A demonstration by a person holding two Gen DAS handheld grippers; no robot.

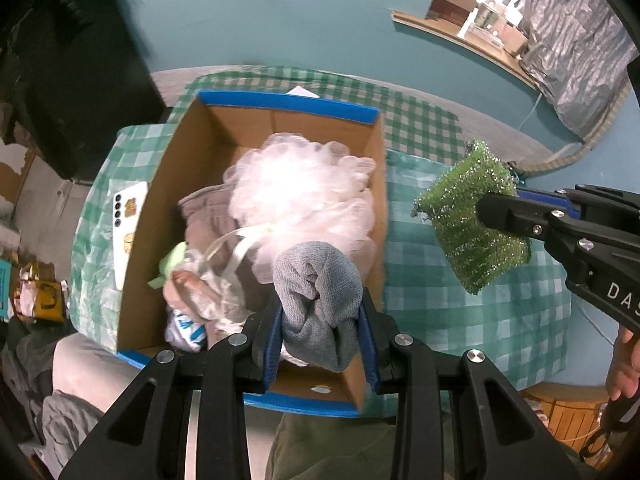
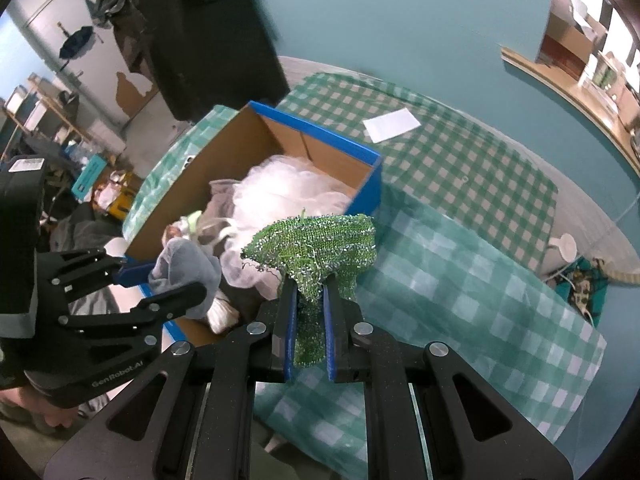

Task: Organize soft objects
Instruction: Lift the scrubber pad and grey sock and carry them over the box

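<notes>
A rolled grey knit sock (image 1: 320, 300) is being pinched by the left gripper (image 1: 322, 320) over the blue-rimmed cardboard box (image 1: 288, 105); a glittery green mesh scrubber (image 2: 316, 248) is being clamped by the right gripper (image 2: 310, 300).

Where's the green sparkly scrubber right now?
The green scrubber is pinched in the right gripper, held above the checked tablecloth just right of the cardboard box.

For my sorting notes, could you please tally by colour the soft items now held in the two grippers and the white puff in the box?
Grey: 1, the grey cloth in the left gripper
Green: 1, the green scrubber in the right gripper
White: 1, the white mesh puff in the cardboard box
Total: 3
</notes>
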